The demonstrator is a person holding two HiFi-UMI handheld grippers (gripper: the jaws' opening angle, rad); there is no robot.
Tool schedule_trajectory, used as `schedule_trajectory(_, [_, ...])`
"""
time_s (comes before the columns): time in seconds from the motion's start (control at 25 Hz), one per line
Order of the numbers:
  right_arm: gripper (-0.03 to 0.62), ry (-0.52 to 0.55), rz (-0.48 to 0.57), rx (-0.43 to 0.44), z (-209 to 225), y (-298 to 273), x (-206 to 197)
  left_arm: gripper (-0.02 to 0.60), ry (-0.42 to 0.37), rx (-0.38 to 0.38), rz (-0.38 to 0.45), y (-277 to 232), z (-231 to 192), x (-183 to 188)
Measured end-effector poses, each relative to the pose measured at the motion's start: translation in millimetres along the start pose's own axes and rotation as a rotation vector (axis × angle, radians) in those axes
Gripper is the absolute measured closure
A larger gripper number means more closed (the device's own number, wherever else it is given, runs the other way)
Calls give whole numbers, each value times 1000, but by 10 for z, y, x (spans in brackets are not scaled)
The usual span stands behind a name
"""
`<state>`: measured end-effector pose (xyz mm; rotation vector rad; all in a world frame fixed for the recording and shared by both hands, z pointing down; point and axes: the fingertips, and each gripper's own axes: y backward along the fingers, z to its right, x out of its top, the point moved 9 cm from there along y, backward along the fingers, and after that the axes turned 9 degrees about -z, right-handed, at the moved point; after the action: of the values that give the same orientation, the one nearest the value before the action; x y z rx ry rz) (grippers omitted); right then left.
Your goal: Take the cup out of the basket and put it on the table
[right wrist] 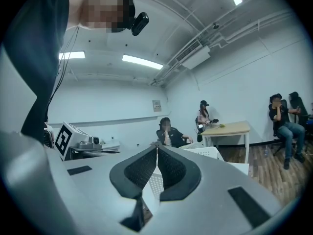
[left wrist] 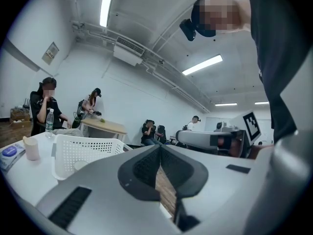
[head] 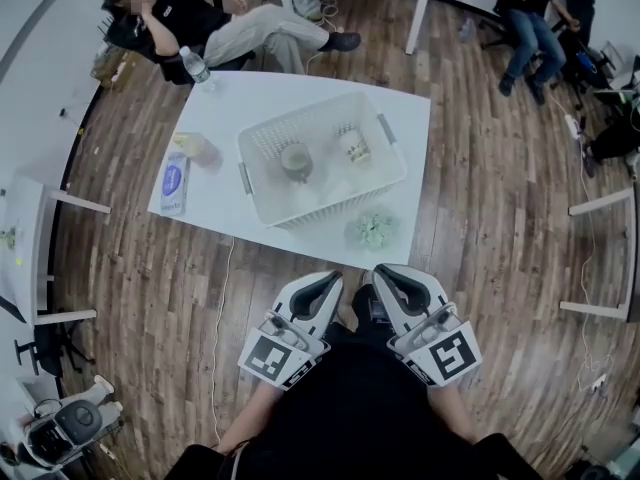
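Holding the left gripper (head: 322, 286) and right gripper (head: 388, 278) clenched on nothing at lower centre, I see the cup (head: 296, 160) mid-frame inside the basket (head: 330, 206). It looks light, stiff, maybe slick, so I'd pinch its rim. Basket walls crowd it; bare table (head: 410, 128) lies just right.

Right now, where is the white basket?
Head view: the basket sits on the table, a beige cup to its left, a green bundle at its near corner.
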<state>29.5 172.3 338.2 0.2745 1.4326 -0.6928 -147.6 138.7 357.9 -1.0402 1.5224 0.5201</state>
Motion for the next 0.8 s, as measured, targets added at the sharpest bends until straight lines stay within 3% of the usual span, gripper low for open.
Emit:
schedule_trajectory(0.24, [566, -1, 7, 27, 519, -1, 45, 571, -3, 30, 1, -446, -9, 143])
schedule_trajectory(0.44, [566, -16, 9, 61, 861, -10, 35, 571, 56, 57, 3, -743, -12, 175])
schedule_trajectory(0.8, [566, -65, -10, 97, 1128, -179, 26, 571, 59, 68, -54, -999, -59, 196])
